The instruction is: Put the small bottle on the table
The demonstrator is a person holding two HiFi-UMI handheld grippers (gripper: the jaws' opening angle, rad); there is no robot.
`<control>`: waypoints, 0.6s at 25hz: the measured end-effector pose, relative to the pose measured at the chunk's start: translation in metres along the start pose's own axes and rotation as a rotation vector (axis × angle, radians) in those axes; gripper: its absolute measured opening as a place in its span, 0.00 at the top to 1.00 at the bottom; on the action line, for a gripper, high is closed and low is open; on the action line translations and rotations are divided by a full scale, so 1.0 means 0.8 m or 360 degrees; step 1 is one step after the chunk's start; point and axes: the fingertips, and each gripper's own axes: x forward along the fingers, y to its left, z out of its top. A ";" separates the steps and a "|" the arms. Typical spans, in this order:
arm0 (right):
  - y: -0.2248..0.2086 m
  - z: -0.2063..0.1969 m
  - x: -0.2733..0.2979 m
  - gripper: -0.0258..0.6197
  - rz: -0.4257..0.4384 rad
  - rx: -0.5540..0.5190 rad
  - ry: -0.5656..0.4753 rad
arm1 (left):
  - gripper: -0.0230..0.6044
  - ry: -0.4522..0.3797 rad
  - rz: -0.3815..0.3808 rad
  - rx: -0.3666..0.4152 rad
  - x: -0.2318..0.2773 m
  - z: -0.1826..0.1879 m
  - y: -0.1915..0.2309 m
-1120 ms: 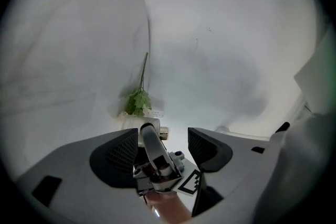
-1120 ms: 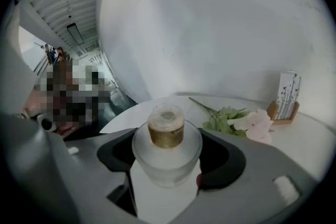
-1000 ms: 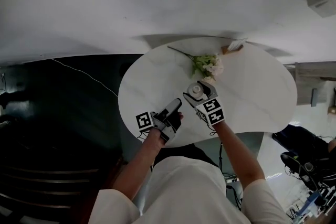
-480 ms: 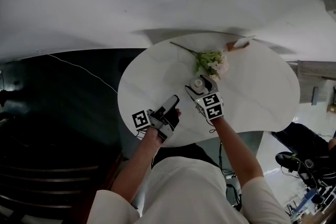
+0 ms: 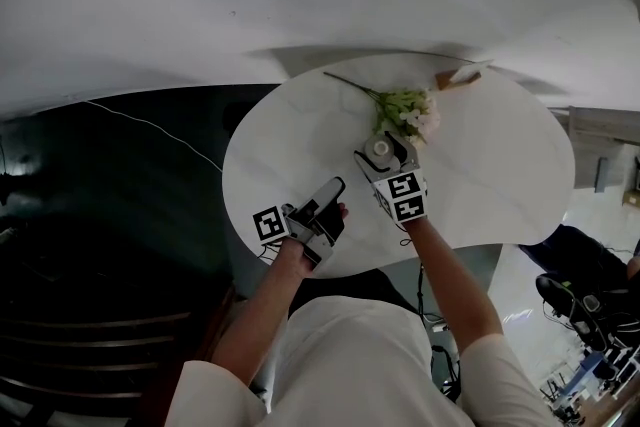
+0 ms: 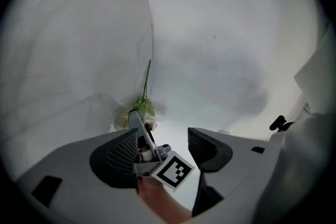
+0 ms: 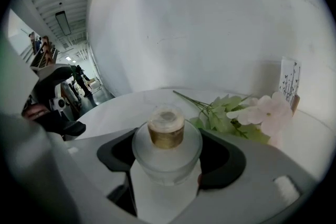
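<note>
- R gripper (image 5: 384, 151): my jaws are clamped on the small bottle (image 5: 377, 151), one on each side of its frosted body. In the right gripper view the bottle (image 7: 167, 157) stands upright btw them, w/ a cork-coloured stopper (image 7: 166, 127) on top.
- The bottle is over the middle of the round white desk (image 5: 490, 185), a bit toward the far edge. Can't tell whether its base touches the desk top.
- Flowers (image 5: 407, 112) lie on the desk just beyond the bottle, near it but apart. Pale blooms + green leaves are at the bottle's end, and the thin stem runs out toward the far-left edge.
- Small card (image 5: 462, 77) stands at the desk's far edge, past the flowers and to their right. It has small print, too fine to read.
- L gripper (image 5: 333, 190): over the desk's near-left edge, apart from the bottle. Jaws are wide apart w/ nothing gripped. In the left gripper view the gap btw them shows only my R gripper's marker cube (image 6: 170, 169), farther off.
- Dark floor (image 5: 100, 215) lies off the desk's left edge.
</note>
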 end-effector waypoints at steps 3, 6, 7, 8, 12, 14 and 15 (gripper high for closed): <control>0.005 0.002 -0.002 0.42 -0.0025 -0.0031 -0.0005 | 0.52 0.0021 0.0002 0.0003 0.001 -0.002 -0.001; 0.009 0.000 -0.003 0.42 -0.0047 -0.0045 -0.0010 | 0.52 0.0041 0.0007 0.0008 0.001 -0.003 0.001; 0.009 -0.002 -0.002 0.42 -0.0056 -0.0066 -0.0005 | 0.52 0.0046 0.0009 0.0006 0.001 -0.004 0.002; 0.009 -0.005 -0.001 0.42 -0.0066 -0.0092 0.0000 | 0.52 0.0049 0.0009 0.0003 0.001 -0.004 0.003; 0.008 -0.011 0.001 0.42 -0.0078 -0.0155 0.0008 | 0.52 0.0061 0.0017 0.0022 0.000 -0.004 0.004; 0.005 -0.012 0.003 0.42 -0.0084 -0.0154 0.0011 | 0.52 0.0067 0.0017 0.0031 0.000 -0.004 0.005; 0.003 -0.013 0.004 0.42 -0.0090 -0.0152 0.0014 | 0.52 0.0071 0.0013 0.0035 0.000 -0.004 0.004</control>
